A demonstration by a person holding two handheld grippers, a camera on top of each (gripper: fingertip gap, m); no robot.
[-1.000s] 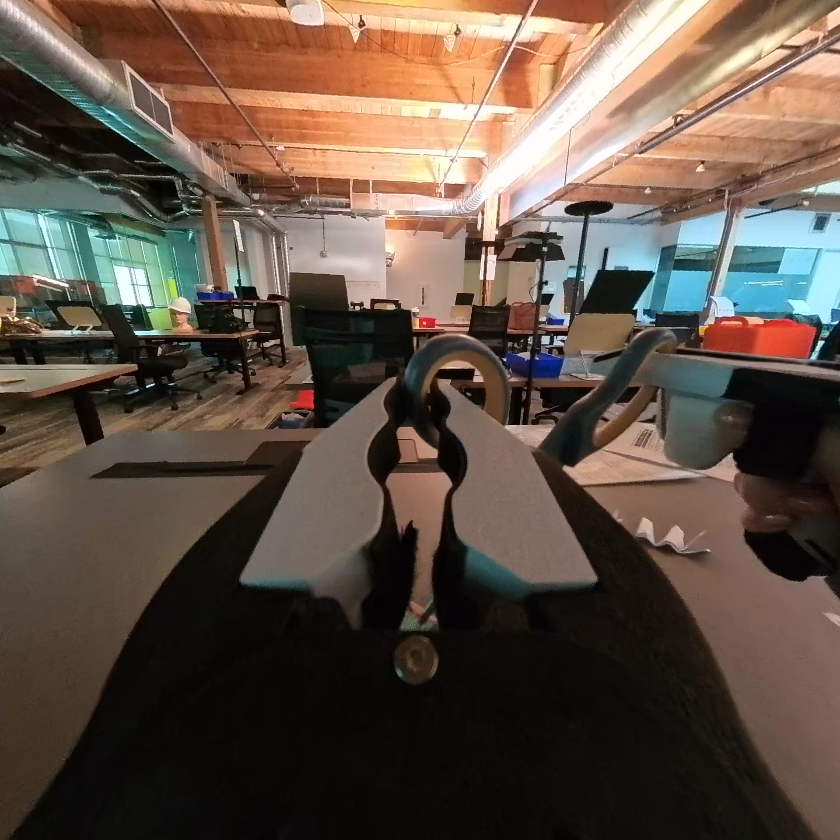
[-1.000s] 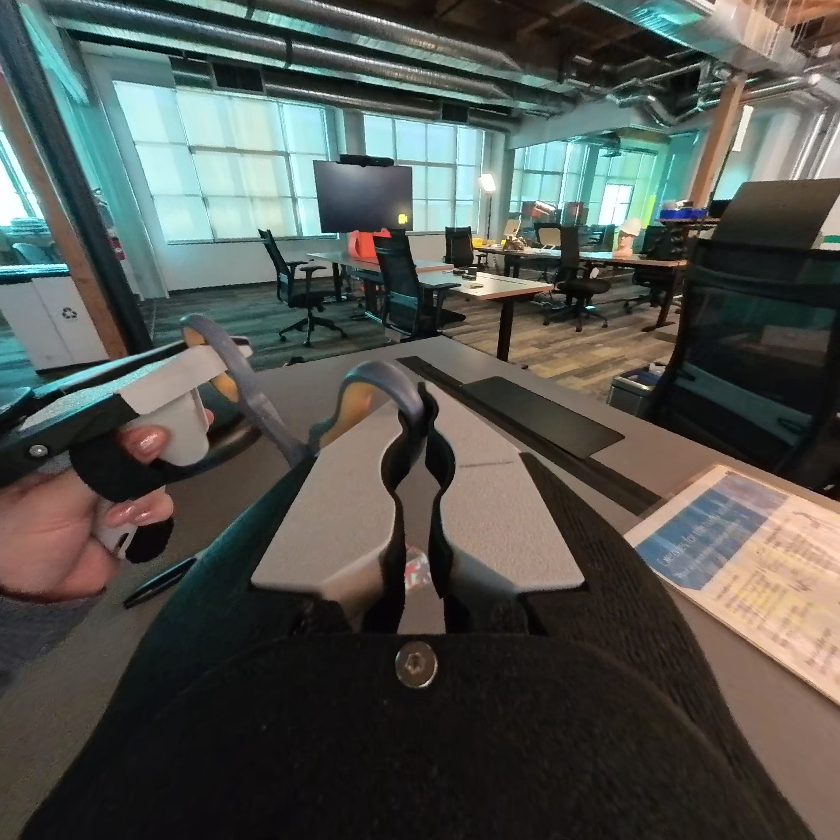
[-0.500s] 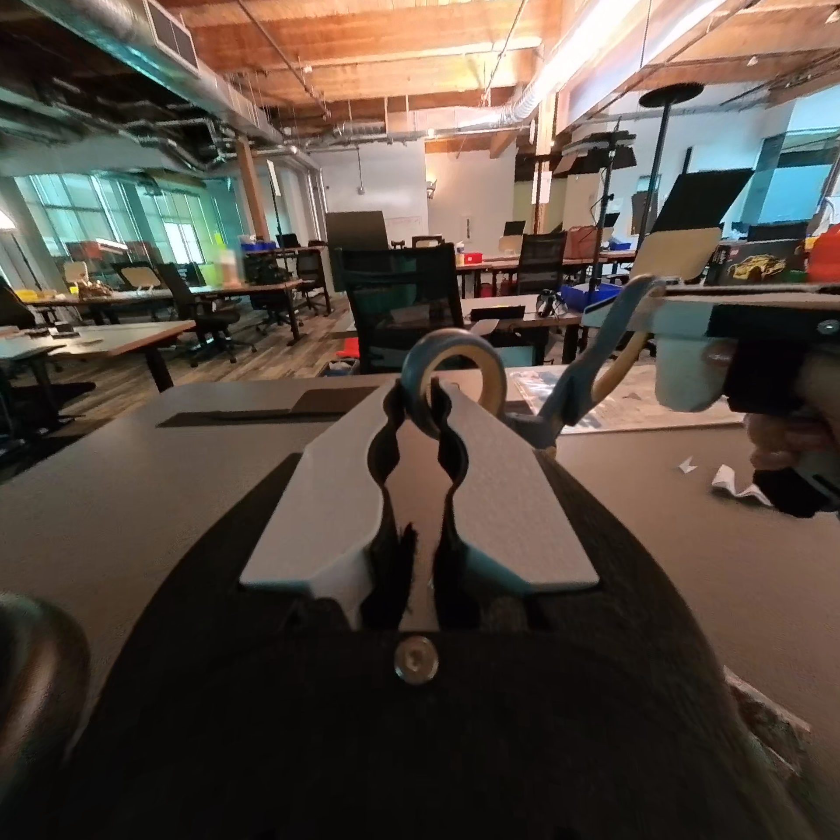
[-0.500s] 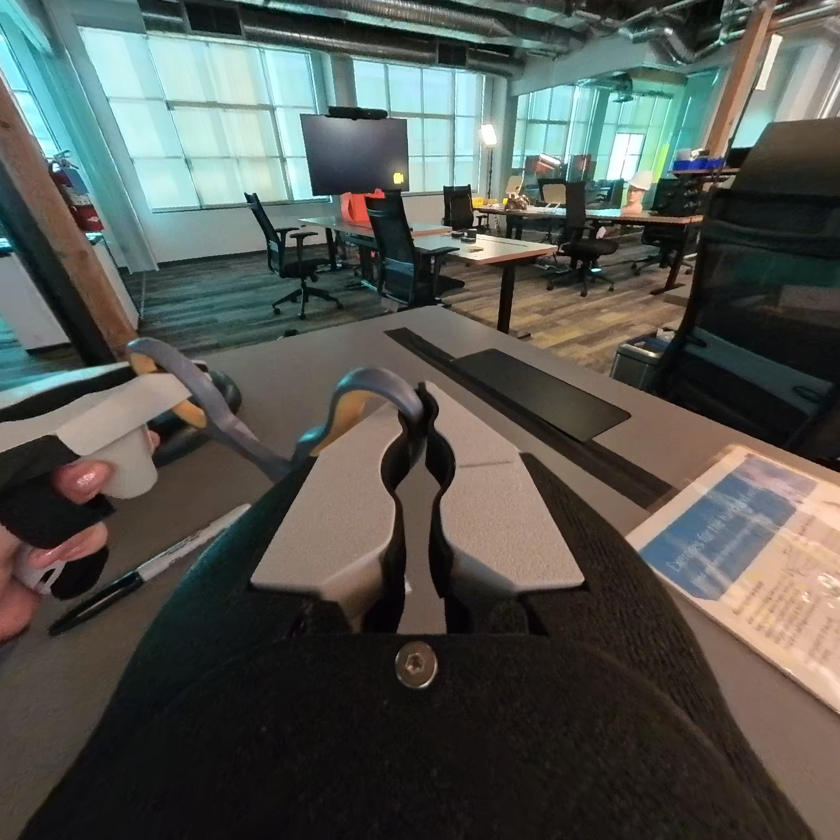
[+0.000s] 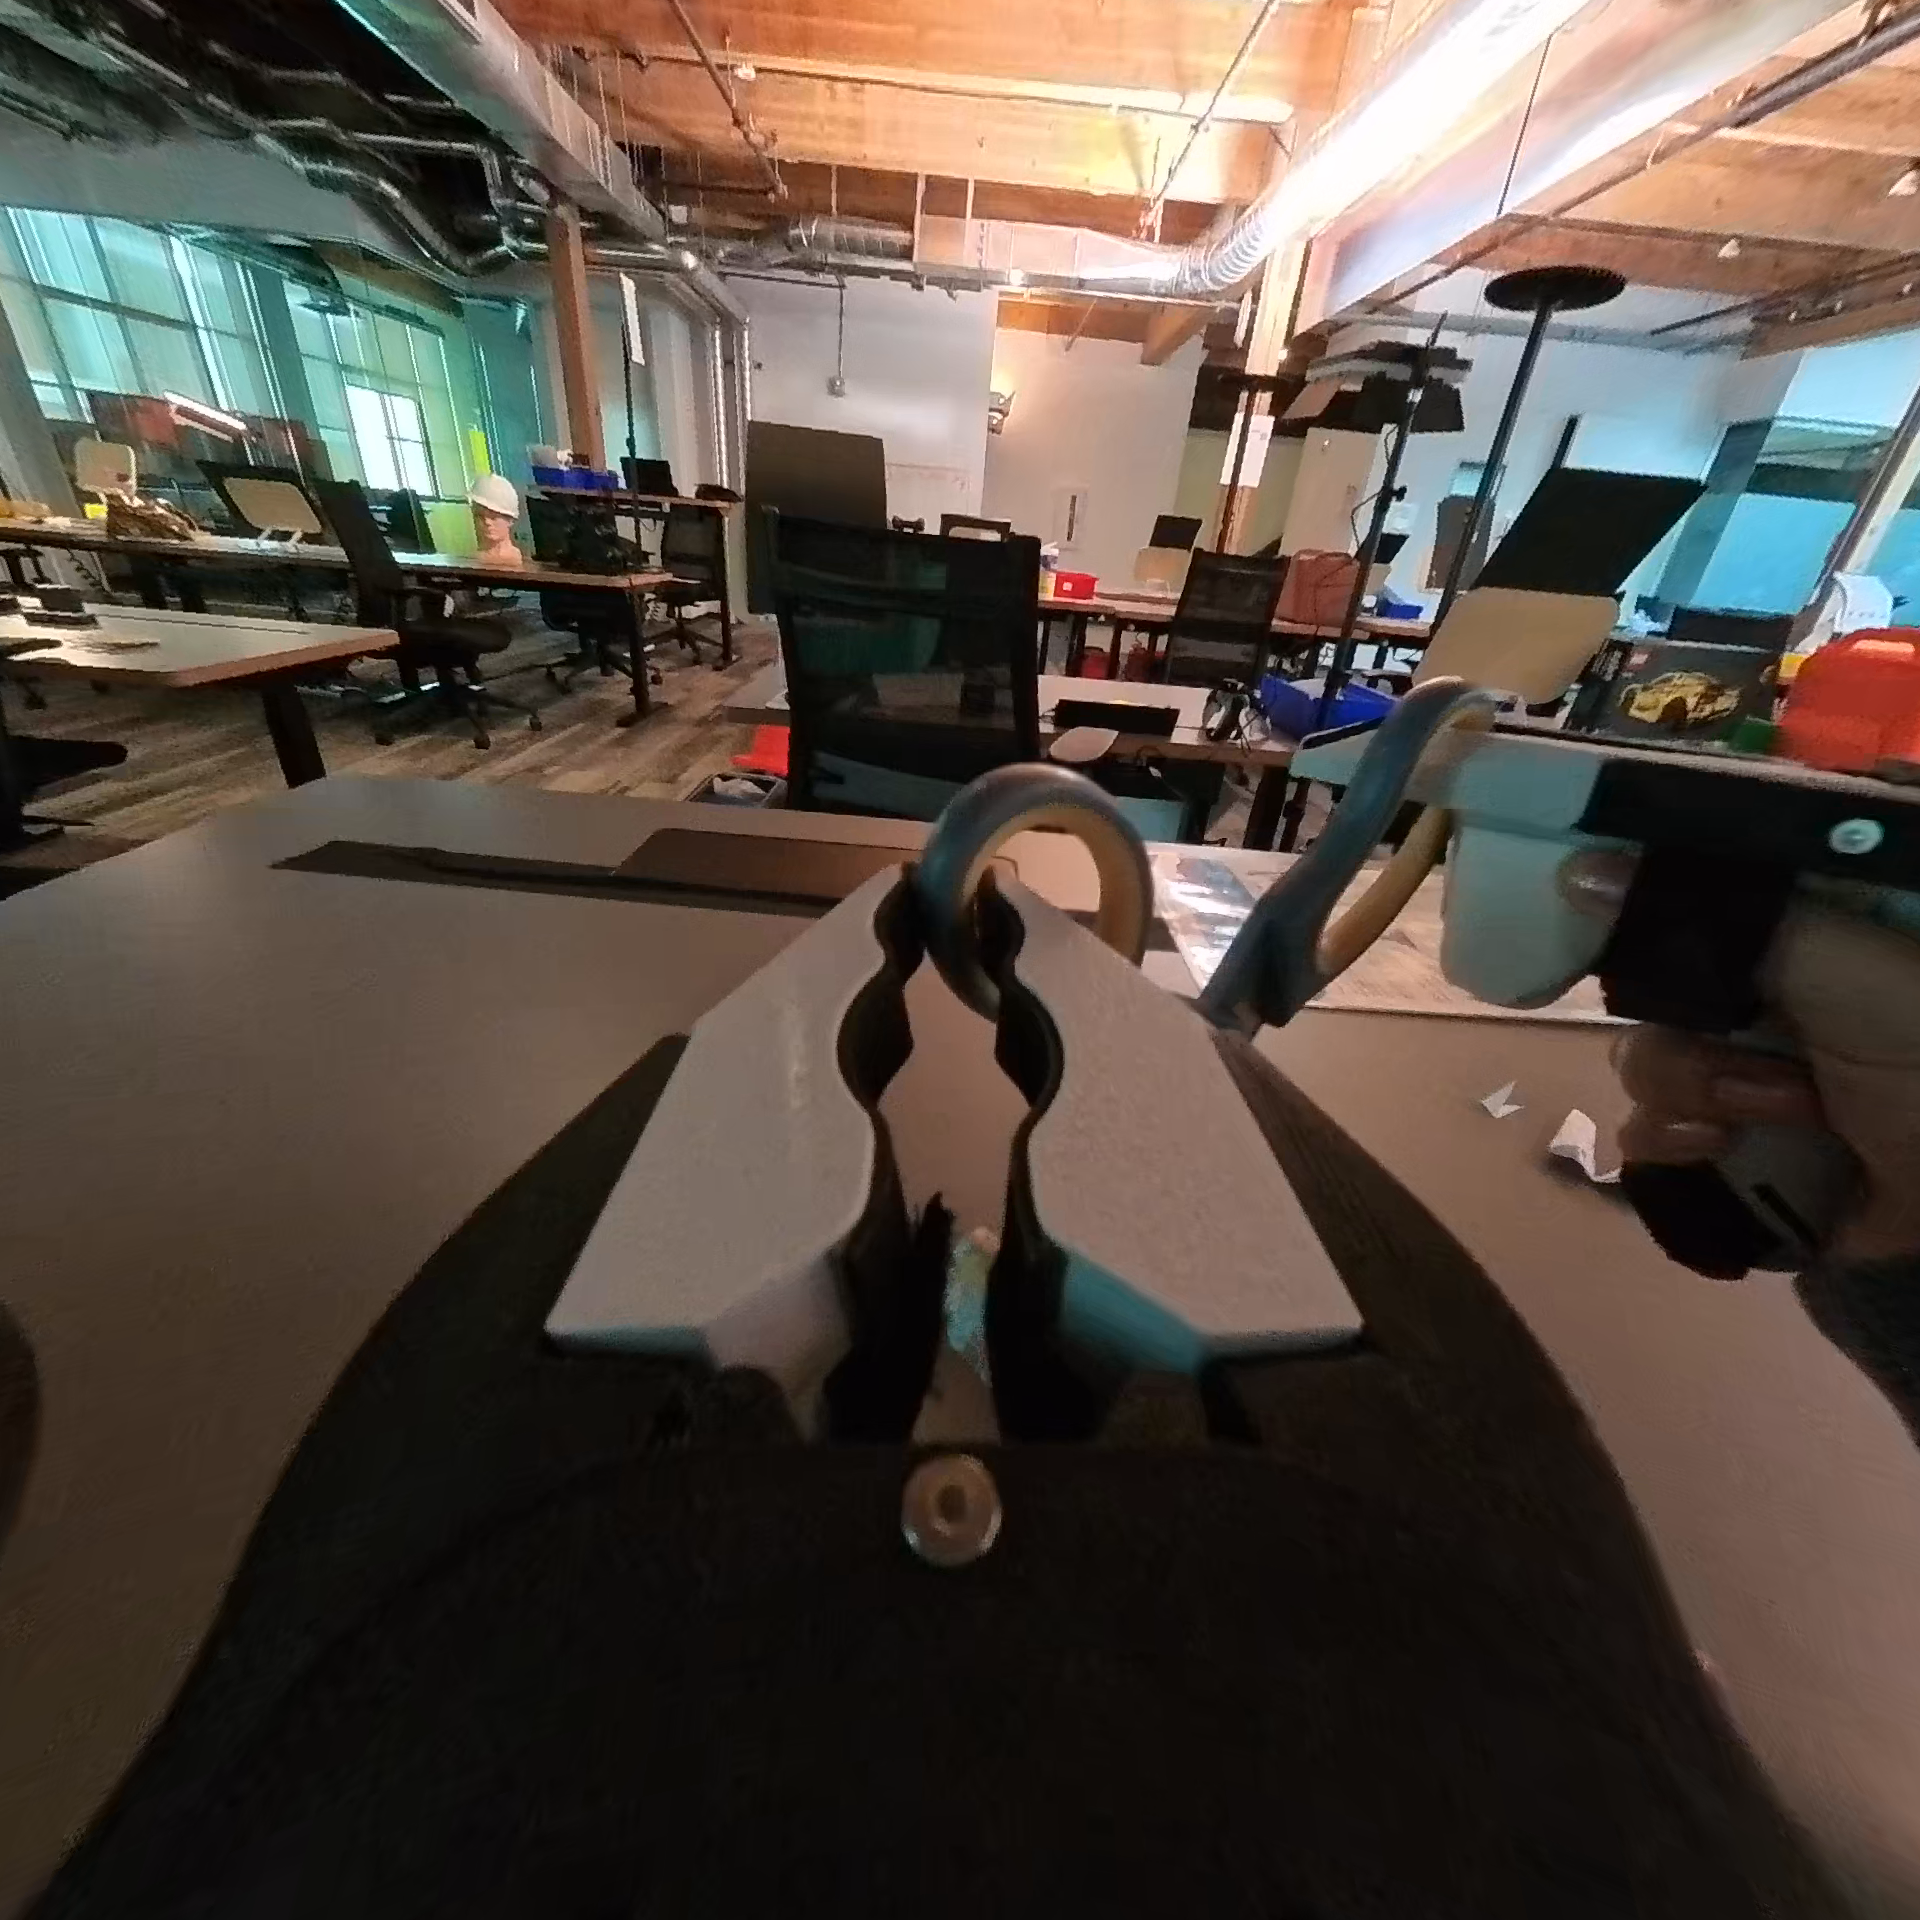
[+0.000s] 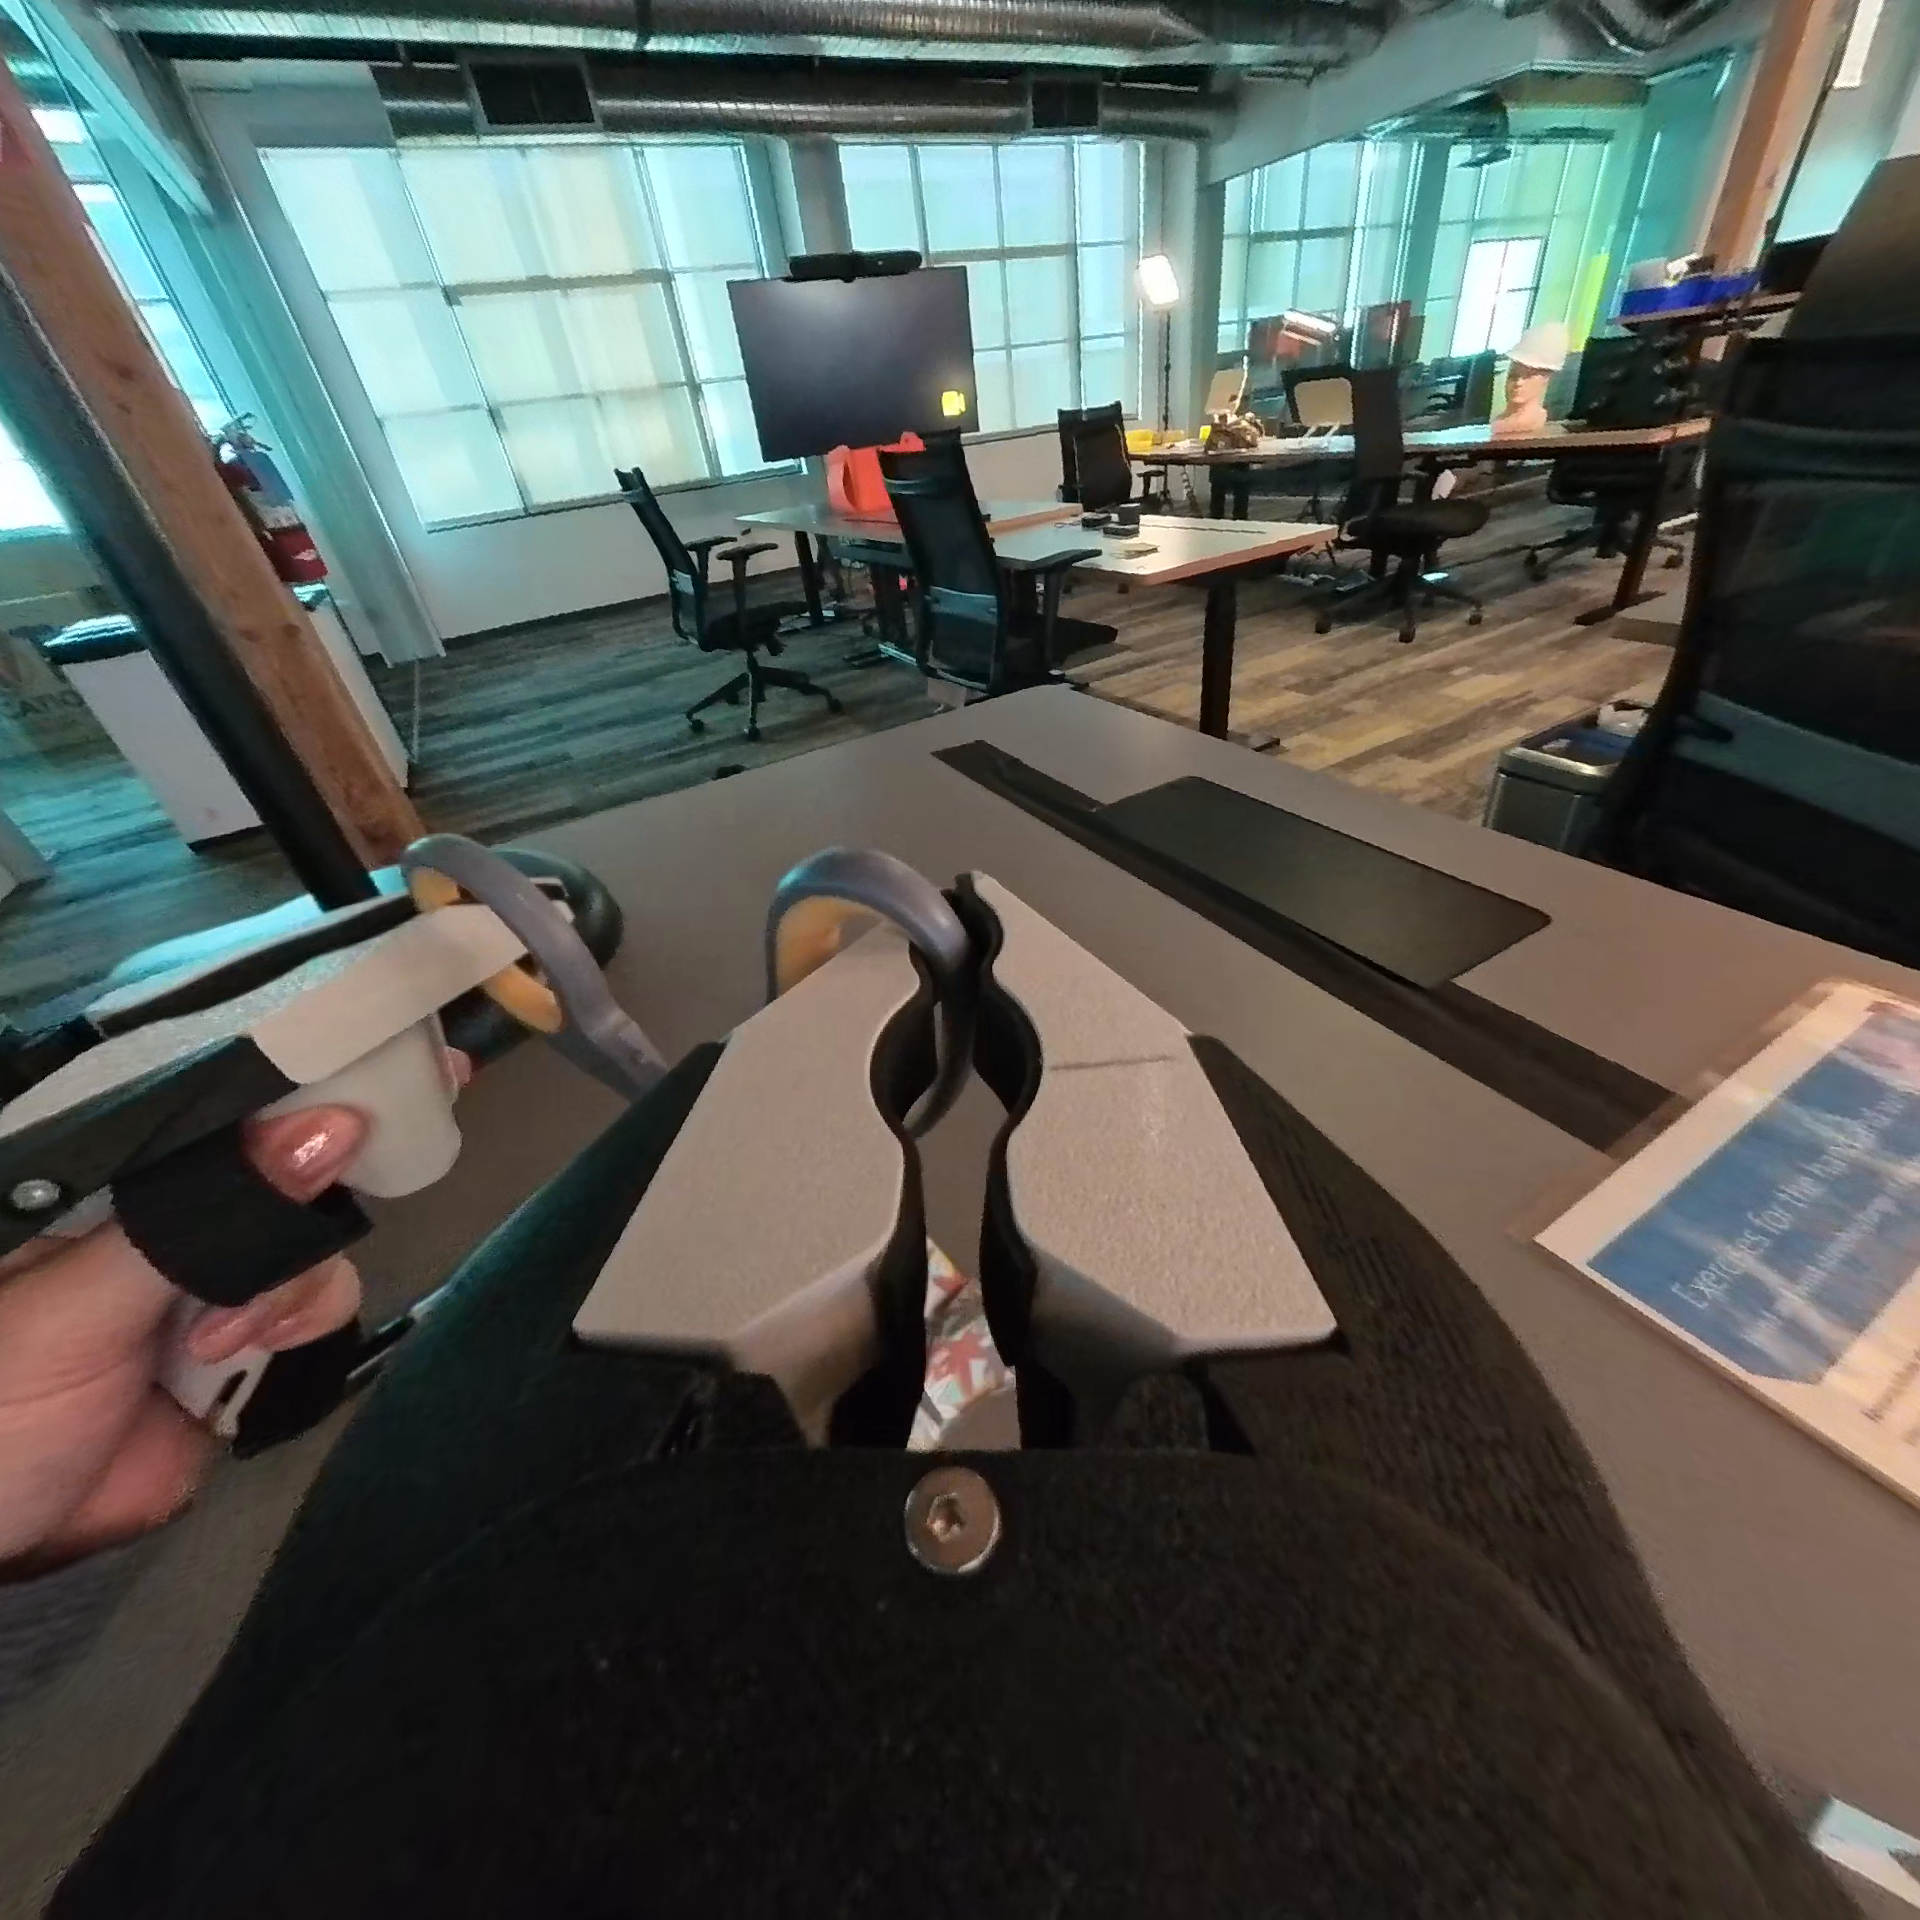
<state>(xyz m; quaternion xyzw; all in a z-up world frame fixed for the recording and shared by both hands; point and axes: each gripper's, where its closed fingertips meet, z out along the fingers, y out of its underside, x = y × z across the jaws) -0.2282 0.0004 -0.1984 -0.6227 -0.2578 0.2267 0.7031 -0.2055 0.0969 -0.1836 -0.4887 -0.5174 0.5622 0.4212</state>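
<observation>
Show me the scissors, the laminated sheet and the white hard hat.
scissors [image 5: 1039,821]: left wrist view, top of the handle loop pinched in the near fingers.
laminated sheet [image 6: 1766,1226]: right wrist view, its blue panel.
white hard hat [image 5: 492,492]: left wrist view, its crown.

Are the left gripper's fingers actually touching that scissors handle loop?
Touching. In the left wrist view, both fingers of the left gripper pinch the blue rim of the scissors handle loop, no gap showing.

Left wrist view: sitting low over the grey table [image 5: 312,1039], facing a black chair [image 5: 904,665] at frame centre. Right wrist view: looking across the same table [image 6: 831,810] toward windows [image 6: 582,312] upper left. Both are sharing the scissors [image 5: 1049,883] [image 6: 883,914], close up.
</observation>
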